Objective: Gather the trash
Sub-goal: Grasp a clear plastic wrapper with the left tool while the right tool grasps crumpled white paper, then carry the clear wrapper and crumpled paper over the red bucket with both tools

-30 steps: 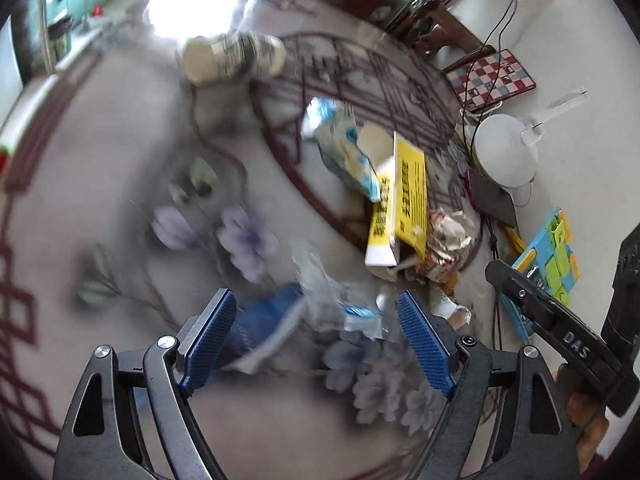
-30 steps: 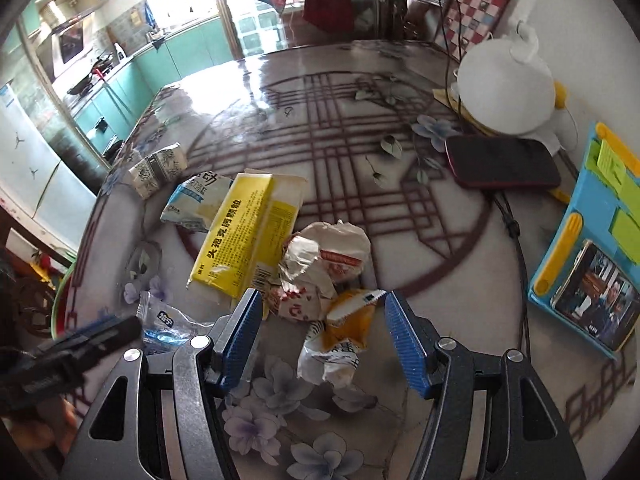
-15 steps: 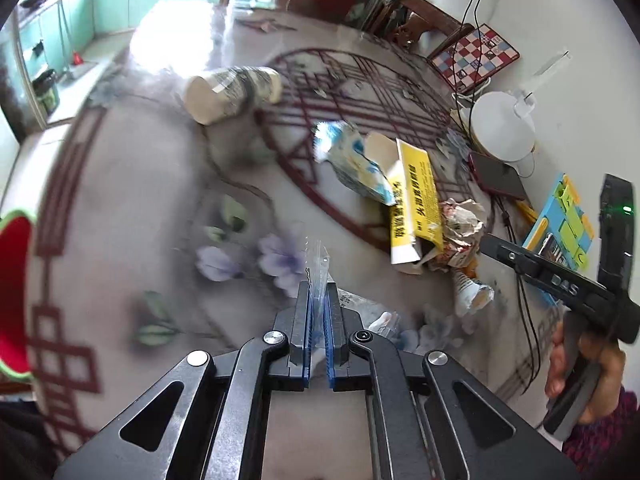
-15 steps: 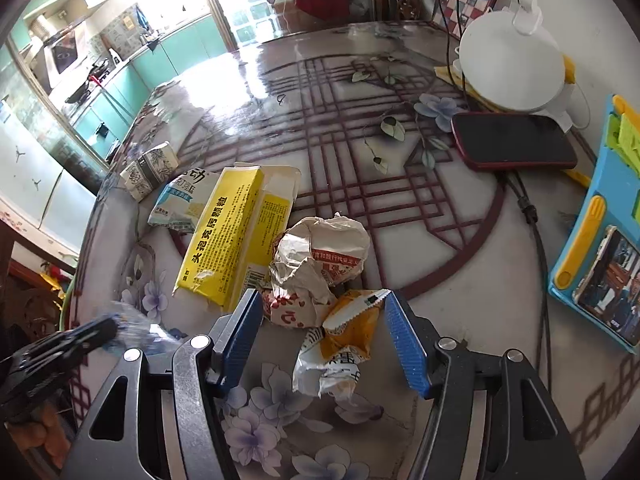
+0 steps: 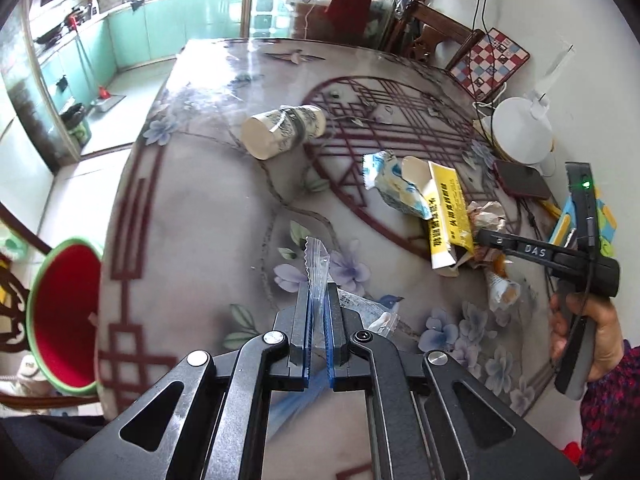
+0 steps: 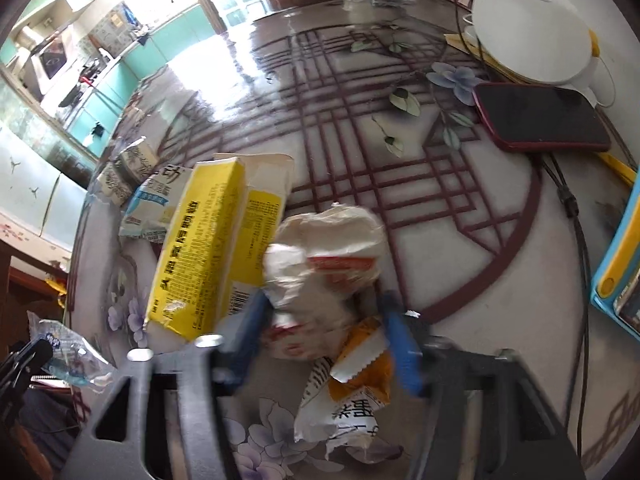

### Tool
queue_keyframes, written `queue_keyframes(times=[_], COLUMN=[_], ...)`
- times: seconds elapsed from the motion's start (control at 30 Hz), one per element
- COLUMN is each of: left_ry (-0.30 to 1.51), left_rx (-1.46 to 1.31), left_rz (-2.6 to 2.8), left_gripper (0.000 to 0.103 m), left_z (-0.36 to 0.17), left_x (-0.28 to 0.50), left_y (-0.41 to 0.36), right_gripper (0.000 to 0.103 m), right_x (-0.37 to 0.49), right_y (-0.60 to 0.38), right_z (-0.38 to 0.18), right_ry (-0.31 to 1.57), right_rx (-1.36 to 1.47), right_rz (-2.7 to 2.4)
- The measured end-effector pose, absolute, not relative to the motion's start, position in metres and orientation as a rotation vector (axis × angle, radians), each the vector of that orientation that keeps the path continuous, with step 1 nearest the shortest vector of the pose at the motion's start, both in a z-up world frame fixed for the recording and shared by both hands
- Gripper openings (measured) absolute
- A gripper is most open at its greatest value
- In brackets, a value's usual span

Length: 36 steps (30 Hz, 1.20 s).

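My left gripper (image 5: pixel 318 312) is shut on a clear plastic wrapper (image 5: pixel 317 268) and holds it above the table; the wrapper also shows in the right wrist view (image 6: pixel 68 350). My right gripper (image 6: pixel 324 328) is open, its blue pads on either side of a crumpled white paper wrapper (image 6: pixel 324 252) on the table. An orange-and-white snack packet (image 6: pixel 352 392) lies just in front of it. A yellow carton (image 6: pixel 212 240), a blue-white packet (image 5: pixel 396 186) and a tipped paper cup (image 5: pixel 282 130) lie further off.
A red bin with a green rim (image 5: pixel 64 316) stands below the table's left edge. A dark red phone (image 6: pixel 540 122), a white round appliance (image 6: pixel 528 40), cables and a blue tray (image 6: pixel 624 264) sit at the table's right side.
My left gripper closed on the clear wrapper and lifted it off the table. My right gripper moved forward and now straddles the crumpled white wrapper.
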State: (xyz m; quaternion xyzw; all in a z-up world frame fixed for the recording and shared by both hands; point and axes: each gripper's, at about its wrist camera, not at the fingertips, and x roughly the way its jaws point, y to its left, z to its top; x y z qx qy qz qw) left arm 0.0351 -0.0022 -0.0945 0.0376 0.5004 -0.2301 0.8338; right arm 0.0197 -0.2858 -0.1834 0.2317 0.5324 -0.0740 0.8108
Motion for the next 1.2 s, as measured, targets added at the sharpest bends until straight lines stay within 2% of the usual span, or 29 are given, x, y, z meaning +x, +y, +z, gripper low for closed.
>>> queue_keyframes(times=[0.1,0.63,1.2], left_ry=[1.064,1.042,1.058], left_rx=[0.066,0.052,-0.009], left_rz=[-0.48,-0.405,-0.315], left_gripper=[0.005,0.005,0.005], left_z=[-0.094,-0.085,-0.091], left_x=[0.038,0.043,0.054], left_y=[0.0,0.017,0.05], right_gripper=[0.025,0.025,0.025], right_x=[0.023,0.024,0.043], right_y=[-0.283,-0.259,-0.182], right_z=[-0.177,-0.089,-0.08], right_ry=[1.133,0.94,0.951], right_rx=[0.463,0.354,0.288], right_rz=[-0.155,-0.081,0.121])
